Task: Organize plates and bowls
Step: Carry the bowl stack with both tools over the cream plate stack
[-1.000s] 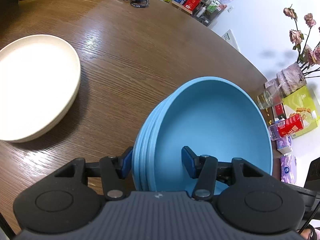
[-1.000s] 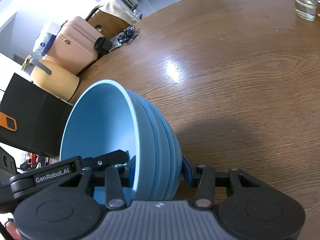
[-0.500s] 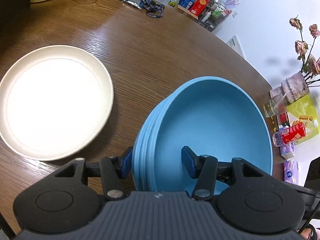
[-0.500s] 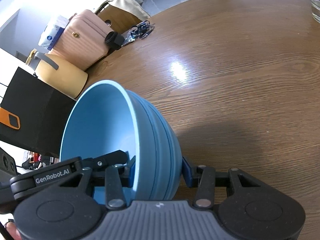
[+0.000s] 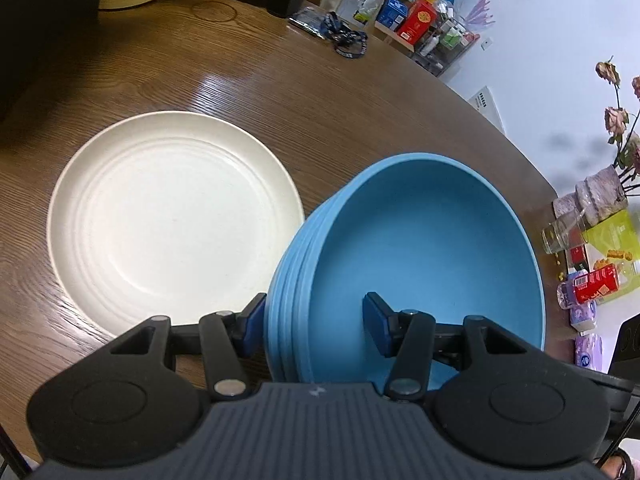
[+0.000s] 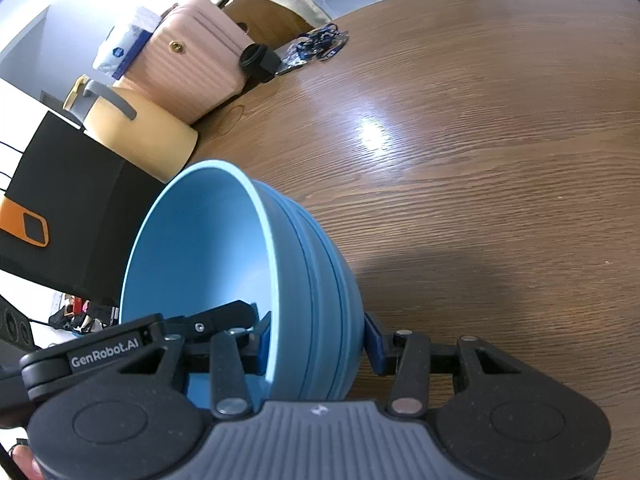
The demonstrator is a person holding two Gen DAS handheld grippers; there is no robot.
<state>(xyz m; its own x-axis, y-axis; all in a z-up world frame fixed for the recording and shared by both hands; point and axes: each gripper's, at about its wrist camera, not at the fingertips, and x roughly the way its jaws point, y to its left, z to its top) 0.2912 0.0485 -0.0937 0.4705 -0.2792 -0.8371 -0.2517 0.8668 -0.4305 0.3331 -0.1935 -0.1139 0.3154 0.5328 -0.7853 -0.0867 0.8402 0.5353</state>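
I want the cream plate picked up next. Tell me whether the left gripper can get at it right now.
Probably not yet. The left gripper is clamped on the rim of the stack of blue bowls, so its jaws are full. The cream plate itself lies bare on the table, nothing on it.

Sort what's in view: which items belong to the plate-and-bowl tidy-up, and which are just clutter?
Job:
- stack of nested blue bowls, gripped at opposite rims by left gripper and right gripper
- round cream plate on the wooden table

Clutter:
- pink ribbed case
- dark blue lanyard
- clear drinking glass
- dried roses
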